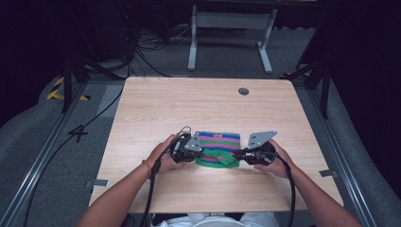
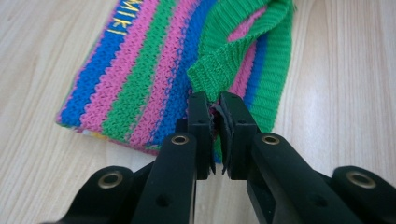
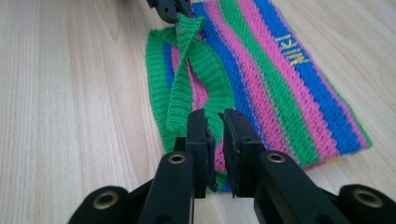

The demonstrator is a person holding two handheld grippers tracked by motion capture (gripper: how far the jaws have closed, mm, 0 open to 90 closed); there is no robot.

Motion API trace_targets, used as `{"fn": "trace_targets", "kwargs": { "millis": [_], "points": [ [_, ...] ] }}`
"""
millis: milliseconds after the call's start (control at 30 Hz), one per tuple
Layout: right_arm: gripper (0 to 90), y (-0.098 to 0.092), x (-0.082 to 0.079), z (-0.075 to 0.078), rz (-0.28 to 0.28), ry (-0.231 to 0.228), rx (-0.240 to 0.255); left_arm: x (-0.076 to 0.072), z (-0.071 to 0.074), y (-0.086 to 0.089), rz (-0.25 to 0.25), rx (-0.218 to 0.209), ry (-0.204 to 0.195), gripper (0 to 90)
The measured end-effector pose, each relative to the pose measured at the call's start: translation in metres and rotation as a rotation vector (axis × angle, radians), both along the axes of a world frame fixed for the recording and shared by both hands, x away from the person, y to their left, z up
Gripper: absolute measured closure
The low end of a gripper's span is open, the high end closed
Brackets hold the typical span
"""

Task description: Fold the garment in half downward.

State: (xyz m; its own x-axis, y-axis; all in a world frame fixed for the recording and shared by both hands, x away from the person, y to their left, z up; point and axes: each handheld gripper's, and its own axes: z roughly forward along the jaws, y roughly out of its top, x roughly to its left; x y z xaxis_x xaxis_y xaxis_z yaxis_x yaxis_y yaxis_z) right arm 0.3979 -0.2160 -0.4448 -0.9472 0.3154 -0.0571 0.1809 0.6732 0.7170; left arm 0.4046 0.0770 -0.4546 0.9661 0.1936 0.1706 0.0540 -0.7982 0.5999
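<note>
A knitted cloth point(image 1: 218, 144) striped in green, pink and blue lies folded on the wooden table point(image 1: 189, 109), with yellow lettering point(image 2: 122, 18) near one edge. Its green ribbed hem point(image 2: 219, 65) is pulled up loose from the fold. My left gripper point(image 1: 203, 152) is at the cloth's left edge, and its jaws point(image 2: 215, 100) are shut on the end of that hem. In the right gripper view the hem point(image 3: 184, 70) rises to the left gripper's tips point(image 3: 170, 9). My right gripper point(image 1: 235, 154) is at the cloth's right edge. Its jaws point(image 3: 215, 116) stand a narrow gap apart over the cloth, with nothing pinched.
A round cable hole point(image 1: 243, 91) sits near the table's far right edge. Bare wood lies to the left, right and far side of the cloth. Beyond the table stand a white frame point(image 1: 231, 28) and floor cables point(image 1: 142, 52).
</note>
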Motion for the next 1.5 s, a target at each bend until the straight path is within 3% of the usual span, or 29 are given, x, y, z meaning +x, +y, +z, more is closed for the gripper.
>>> {"fn": "trace_targets", "kwargs": {
  "millis": [200, 233, 400, 500, 600, 700, 833, 867, 900, 1033, 1067, 1100, 1133, 1167, 1200, 1300, 1400, 1500],
  "points": [
    [75.1, 0.001, -0.007, -0.005, -0.010, 0.003, 0.004, -0.006, -0.007, 0.000, -0.011, 0.007, -0.004, 77.2],
    [68.3, 0.004, -0.009, -0.008, -0.018, 0.003, 0.006, -0.006, -0.008, 0.000, -0.015, 0.006, 0.007, 72.2],
    [63.3, 0.012, -0.013, -0.014, -0.033, -0.010, -0.023, -0.009, -0.010, -0.001, -0.016, 0.003, 0.020, 64.6],
    [69.3, 0.013, -0.011, -0.021, -0.071, -0.015, -0.053, -0.008, -0.013, 0.001, 0.000, -0.028, 0.035, 63.9],
    [76.3, 0.012, -0.010, -0.022, -0.078, -0.019, -0.051, -0.008, -0.012, 0.003, 0.007, -0.034, 0.028, 64.9],
    [89.8, 0.010, -0.012, -0.017, -0.071, -0.034, -0.042, -0.010, -0.007, 0.004, 0.011, -0.030, -0.013, 77.7],
    [89.9, 0.007, -0.014, -0.009, -0.058, -0.043, -0.028, -0.012, -0.002, 0.005, 0.008, -0.034, -0.027, 80.4],
    [89.8, 0.007, -0.015, -0.008, -0.061, -0.054, -0.029, -0.013, -0.001, 0.005, 0.000, -0.025, -0.009, 80.6],
    [89.5, 0.005, -0.016, -0.006, -0.055, -0.042, -0.014, -0.015, 0.000, 0.005, 0.004, -0.024, -0.016, 78.6],
    [74.0, 0.009, -0.014, -0.006, -0.074, -0.046, 0.005, -0.017, 0.001, 0.005, 0.035, -0.010, -0.018, 62.6],
    [67.7, 0.011, -0.013, -0.008, -0.085, -0.041, 0.006, -0.017, 0.001, 0.005, 0.035, -0.028, -0.014, 61.0],
    [68.1, 0.014, -0.012, -0.009, -0.099, -0.031, 0.008, -0.018, 0.002, 0.006, 0.046, -0.052, 0.002, 59.9],
    [67.5, 0.015, -0.010, -0.011, -0.101, -0.023, 0.006, -0.018, 0.002, 0.006, 0.046, -0.052, 0.002, 62.3],
    [66.2, 0.017, -0.009, -0.014, -0.101, -0.016, 0.001, -0.015, 0.004, 0.005, 0.056, -0.117, 0.025, 62.6],
    [67.0, 0.019, -0.008, -0.016, -0.108, -0.013, -0.008, -0.014, 0.003, 0.004, 0.045, -0.136, 0.039, 67.9],
    [69.0, 0.022, -0.006, -0.022, -0.111, 0.003, -0.043, -0.012, -0.005, -0.003, 0.028, -0.069, 0.047, 75.1],
    [76.3, 0.021, -0.006, -0.023, -0.113, 0.008, -0.038, -0.010, -0.014, -0.003, 0.043, -0.098, 0.076, 81.0],
    [87.4, 0.020, -0.009, -0.019, -0.103, -0.012, -0.040, -0.011, -0.010, -0.003, 0.032, -0.073, 0.044, 88.2]
  ]
}}
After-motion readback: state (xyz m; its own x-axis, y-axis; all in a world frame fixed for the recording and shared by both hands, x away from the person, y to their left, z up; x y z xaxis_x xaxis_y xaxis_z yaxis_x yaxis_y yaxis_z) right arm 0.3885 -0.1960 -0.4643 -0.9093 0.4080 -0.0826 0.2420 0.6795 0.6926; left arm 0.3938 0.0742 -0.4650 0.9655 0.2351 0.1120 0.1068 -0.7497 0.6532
